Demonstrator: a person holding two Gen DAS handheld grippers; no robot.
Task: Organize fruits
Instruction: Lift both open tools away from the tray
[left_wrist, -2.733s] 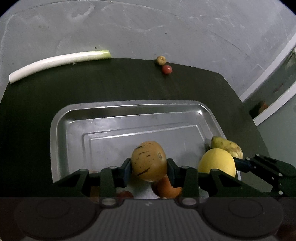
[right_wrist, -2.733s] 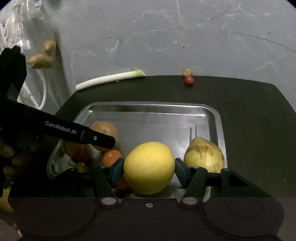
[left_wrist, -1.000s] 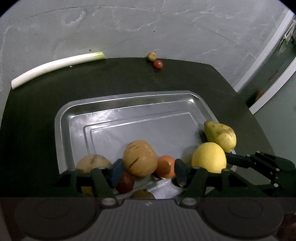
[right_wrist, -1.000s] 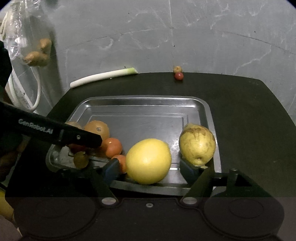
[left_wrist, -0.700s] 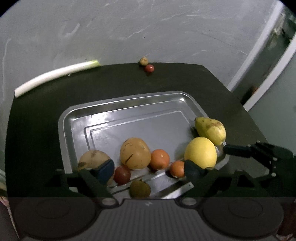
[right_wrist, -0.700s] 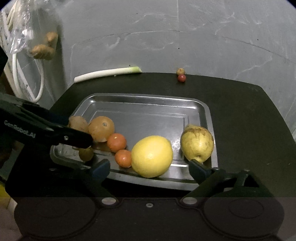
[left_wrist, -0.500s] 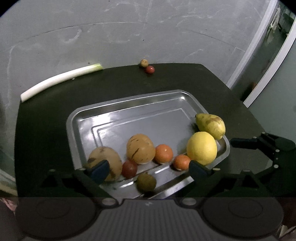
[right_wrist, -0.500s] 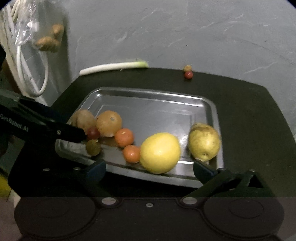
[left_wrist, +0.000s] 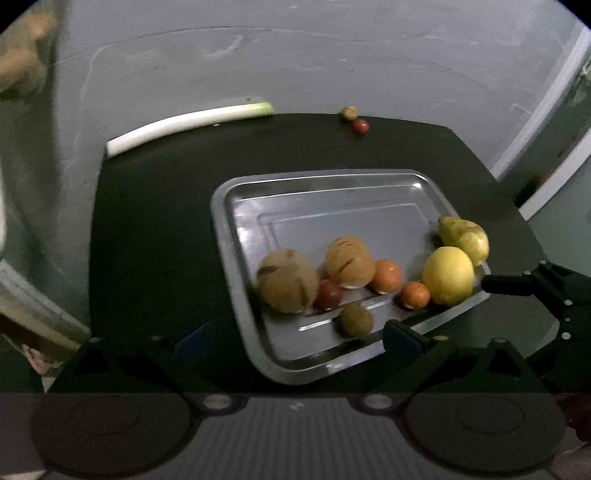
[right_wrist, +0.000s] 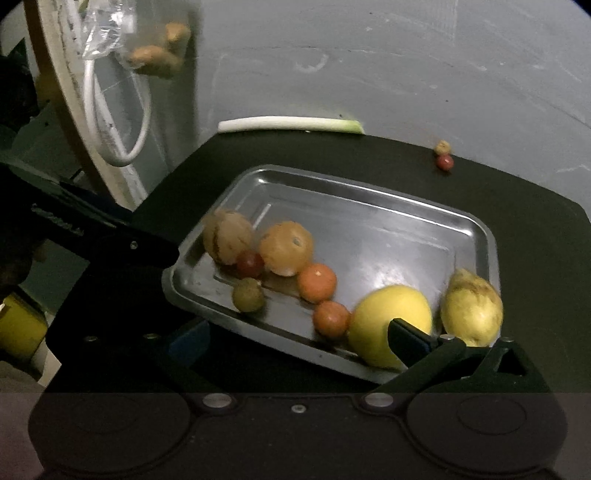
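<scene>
Fruits lie together in a metal tray (left_wrist: 236, 206) on the dark counter (left_wrist: 155, 229), all of them along the tray's near edge. From the left wrist view, two brown round fruits (left_wrist: 288, 280) (left_wrist: 349, 262) sit at the left side of the row, with a small dark red fruit (left_wrist: 328, 294) between them and a small greenish one (left_wrist: 355, 319) just in front. To the right of these come two small orange fruits (left_wrist: 386, 275) (left_wrist: 415, 294), then a large yellow round fruit (left_wrist: 448, 275), and last a yellow-green pear (left_wrist: 465, 239) that rests against the tray's right rim. The far half of the tray is bare metal. The left tongs (left_wrist: 299, 334) are spread wide and their jaws are opening; nothing is between them except the tray's near corner below, and they hold nothing. The right tongs (right_wrist: 299, 341) are also released and wide apart, with no fruit pressed by the pads; in the right wrist view the right fingertip (right_wrist: 406, 341) stands in front of the yellow fruit, but I cannot tell if it touches it. At the far edge of the counter a long white leek (left_wrist: 188, 125) lies against the grey wall (left_wrist: 332, 66), and two tiny round fruits (left_wrist: 355, 120), one yellowish and one red, sit touching each other, well apart from the tray. In the right wrist view a clear bag (right_wrist: 147, 40) with brown lumps hangs at the upper left, beside a white cable (right_wrist: 118, 118).
</scene>
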